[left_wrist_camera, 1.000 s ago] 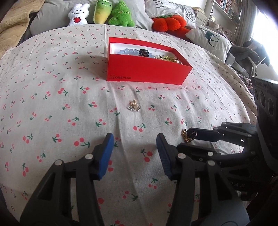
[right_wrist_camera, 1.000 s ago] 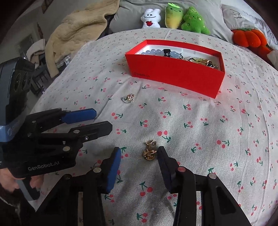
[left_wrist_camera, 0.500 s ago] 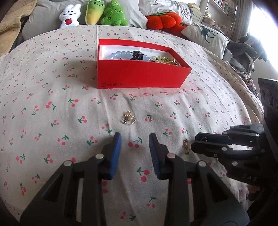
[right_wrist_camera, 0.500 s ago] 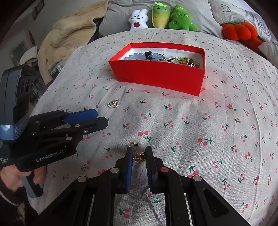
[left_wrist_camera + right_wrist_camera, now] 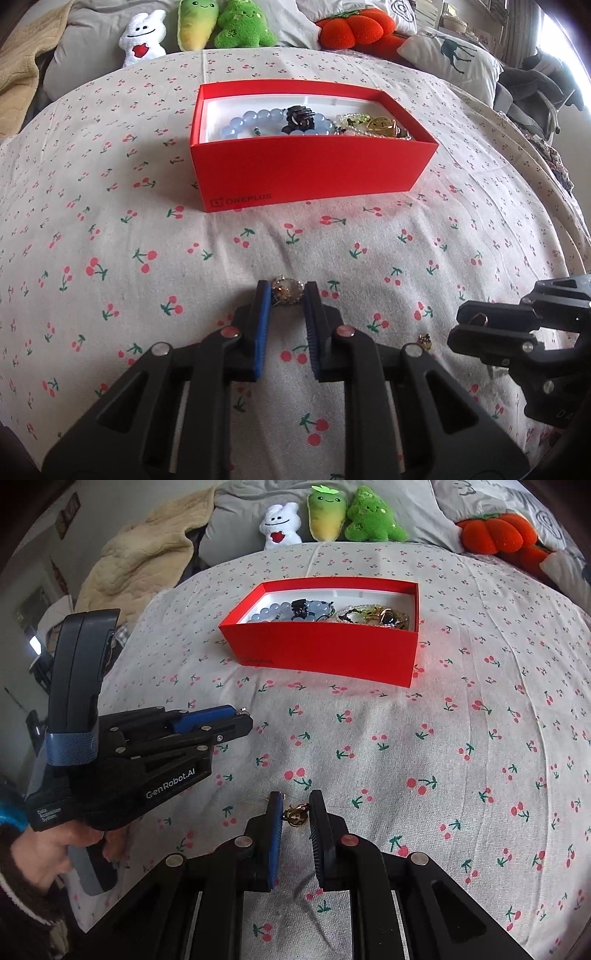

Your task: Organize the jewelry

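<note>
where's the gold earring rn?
Right wrist view: gold earring sits on the cherry-print sheet between the right gripper fingers, well short of the red box.

Between my grippers and the red box (image 5: 310, 173) the bedsheet (image 5: 110, 229) lies open. The box's near wall stands in my way; its open top is already crowded with bracelets (image 5: 273, 122). Beyond it, plush toys (image 5: 195, 26) line the pillows.
</note>
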Tool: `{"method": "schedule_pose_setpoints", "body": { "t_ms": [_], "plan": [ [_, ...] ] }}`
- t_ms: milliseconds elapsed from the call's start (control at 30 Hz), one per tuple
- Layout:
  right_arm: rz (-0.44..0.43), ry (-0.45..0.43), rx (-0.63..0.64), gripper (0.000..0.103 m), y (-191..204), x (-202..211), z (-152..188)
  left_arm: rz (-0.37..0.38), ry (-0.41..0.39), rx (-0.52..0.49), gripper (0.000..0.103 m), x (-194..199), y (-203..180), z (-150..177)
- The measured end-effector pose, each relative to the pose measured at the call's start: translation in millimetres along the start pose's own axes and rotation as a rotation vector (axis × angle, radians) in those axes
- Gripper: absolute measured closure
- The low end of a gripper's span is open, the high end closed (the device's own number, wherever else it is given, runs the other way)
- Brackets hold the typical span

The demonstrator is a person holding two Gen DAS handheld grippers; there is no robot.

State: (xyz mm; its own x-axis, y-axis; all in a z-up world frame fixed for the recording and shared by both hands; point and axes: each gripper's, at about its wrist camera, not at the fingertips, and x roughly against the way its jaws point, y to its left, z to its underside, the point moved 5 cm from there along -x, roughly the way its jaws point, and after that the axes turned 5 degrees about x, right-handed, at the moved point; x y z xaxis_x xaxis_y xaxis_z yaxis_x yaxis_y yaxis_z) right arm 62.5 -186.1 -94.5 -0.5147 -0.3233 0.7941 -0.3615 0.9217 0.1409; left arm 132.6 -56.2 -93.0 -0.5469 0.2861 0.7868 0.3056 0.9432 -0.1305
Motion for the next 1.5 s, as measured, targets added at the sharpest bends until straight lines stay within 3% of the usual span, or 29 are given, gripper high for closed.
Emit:
{"method": "schedule_pose_setpoints", "body": {
  "t_ms": [133, 200, 500, 533, 600, 667, 867, 967, 1067, 1333, 1400, 1500],
  "plan": [
    [0.002, 0.005, -0.005, 0.088, 0, 0, 1, -0.020, -0.005, -0.019, 0.084, 2, -2, 1],
    [0.001, 0.003, -0.005, 0.088, 0, 1, 1, -0.023, -0.006, -0.018, 0.094, 4, -2, 2],
    [-0.001, 0.003, -0.016, 0.088, 0, 2, 0, -0.004, -0.017, -0.039, 0.094, 22, -6, 17],
    [-0.001, 0.003, -0.016, 0.088, 0, 2, 0, -0.012, -0.022, -0.048, 0.093, 22, -6, 17],
    [0.001, 0.006, -0.017, 0.088, 0, 1, 0, -0.029, -0.023, -0.055, 0.075, 19, -6, 15],
    [-0.001, 0.009, -0.022, 0.088, 0, 0, 0, -0.040, -0.027, -0.044, 0.065, 16, -5, 11],
    [-0.005, 0.005, -0.022, 0.088, -1, 1, 0, -0.047, -0.009, -0.042, 0.063, 1, -3, -1],
    [-0.005, 0.005, -0.025, 0.088, -2, 1, -1, -0.046, -0.006, -0.048, 0.068, -2, -4, -4],
    [-0.006, -0.002, -0.027, 0.088, -2, 3, -3, -0.040, -0.003, -0.055, 0.081, -1, -6, -3],
    [-0.007, -0.013, -0.028, 0.088, -2, 7, -3, -0.049, -0.018, -0.067, 0.085, 5, -9, -2],
    [-0.008, -0.017, -0.029, 0.088, -2, 8, -4, -0.044, -0.024, -0.068, 0.094, 9, -10, -1],
    [-0.008, -0.022, -0.031, 0.088, -3, 9, -5, -0.030, -0.038, -0.071, 0.094, 17, -12, 2]
  ]
}}
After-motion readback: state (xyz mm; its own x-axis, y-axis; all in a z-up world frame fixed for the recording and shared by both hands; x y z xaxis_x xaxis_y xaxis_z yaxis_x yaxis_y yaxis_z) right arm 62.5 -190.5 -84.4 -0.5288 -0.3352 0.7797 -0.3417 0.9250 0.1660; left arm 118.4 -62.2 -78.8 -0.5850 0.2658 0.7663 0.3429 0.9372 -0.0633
